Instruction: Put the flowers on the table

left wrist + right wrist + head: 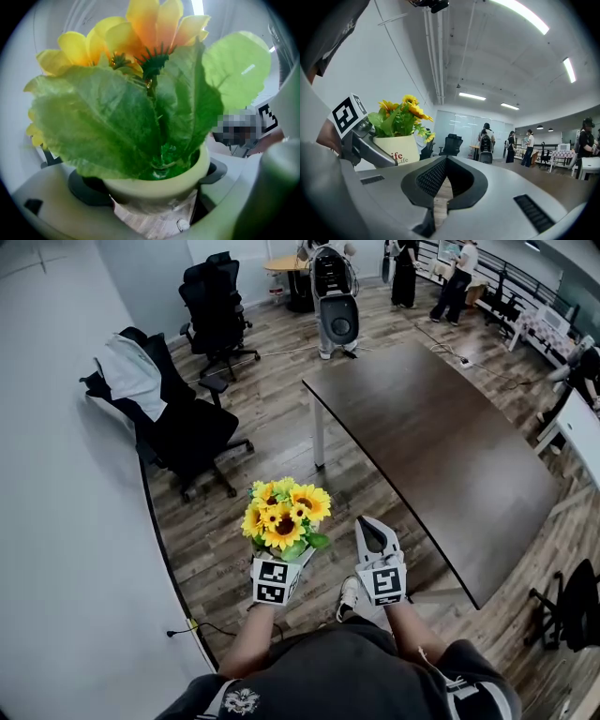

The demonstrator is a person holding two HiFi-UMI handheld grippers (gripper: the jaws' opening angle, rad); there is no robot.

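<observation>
Head view: flowers held over the floor, with the table well apart, ahead and to the right.
The left gripper is clamped on the pale pot just under its rim; the right gripper is empty, jaws together. Best to hold the pot upright, bring it over the tabletop, set its base flat well in from the edge, then release.

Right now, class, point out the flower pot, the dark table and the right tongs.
flower pot [154, 188]: left gripper view, front of its pale rim.
dark table [441, 446]: head view, bare top.
right tongs [370, 523]: head view, between the fingertips.
</observation>
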